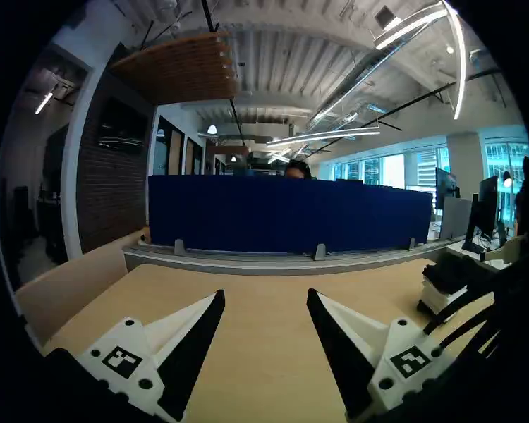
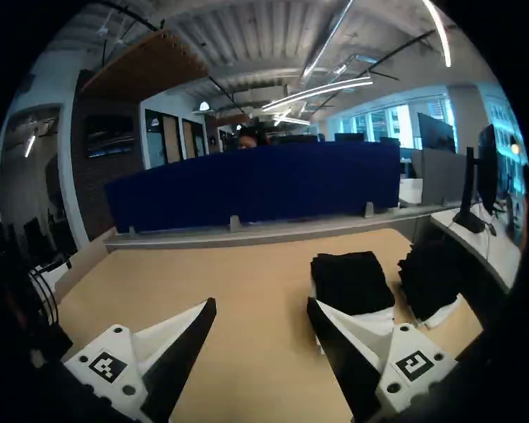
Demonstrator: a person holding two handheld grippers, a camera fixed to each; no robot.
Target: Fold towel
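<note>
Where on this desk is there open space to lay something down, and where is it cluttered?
Free: the bare tabletop left of the folded black towel stack, back to the blue divider; the left claw looks over bare wood too. Crowded: the right side, where a second dark pile sits beside the stack near the edge.

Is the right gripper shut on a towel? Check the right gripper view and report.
No: the right gripper stands open with nothing between its fingers, and the folded black towels lie ahead on the table.
</note>
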